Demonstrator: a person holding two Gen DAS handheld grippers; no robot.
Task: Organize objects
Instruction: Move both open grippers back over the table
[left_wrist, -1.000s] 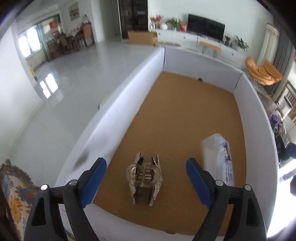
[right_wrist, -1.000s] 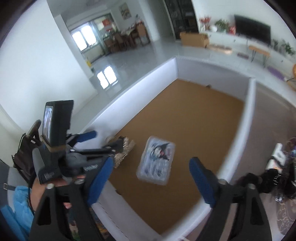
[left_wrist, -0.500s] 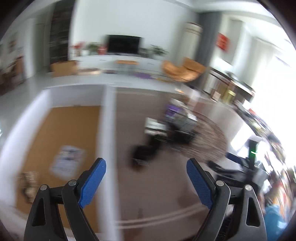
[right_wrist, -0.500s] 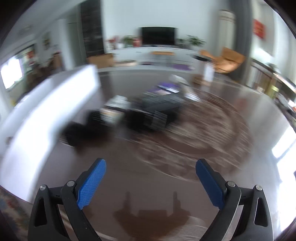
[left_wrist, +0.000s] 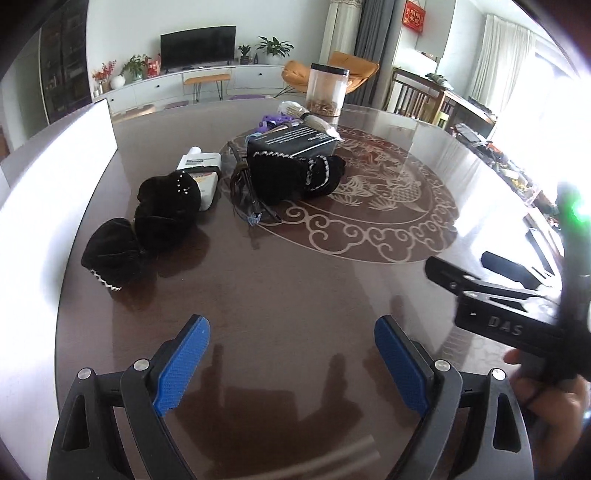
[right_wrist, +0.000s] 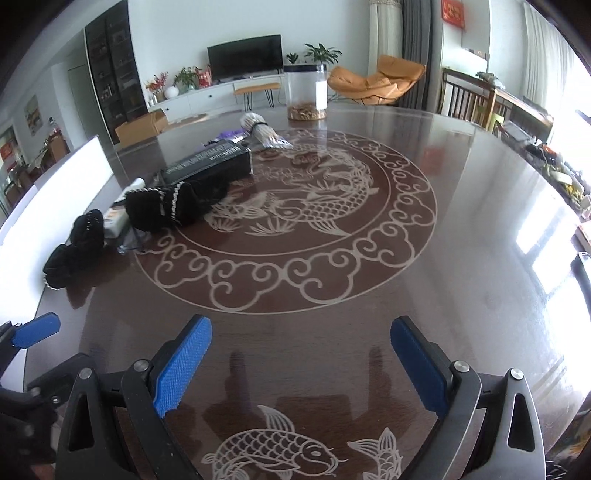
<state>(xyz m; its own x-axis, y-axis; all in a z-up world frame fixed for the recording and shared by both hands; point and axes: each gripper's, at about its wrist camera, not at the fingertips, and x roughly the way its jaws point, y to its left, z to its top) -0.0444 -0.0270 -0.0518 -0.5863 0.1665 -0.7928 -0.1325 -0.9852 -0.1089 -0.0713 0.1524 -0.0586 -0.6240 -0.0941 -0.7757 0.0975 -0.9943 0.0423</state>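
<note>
Both tools have swung from the white-walled box to the dark glossy round surface (right_wrist: 461, 229). Left tool (left_wrist: 291, 363) and right tool (right_wrist: 301, 363), its jaws just widened, gape wide, empty, touching nothing. Black fabric items (left_wrist: 147, 225) lie far left on it.

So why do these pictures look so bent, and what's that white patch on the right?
Left wrist view: the fisheye lens bows the table; window light whites out the right edge, and the other gripper there is blurred. Right wrist view: same curve, glare on the glossy table, and both jaws reflected in it.
</note>
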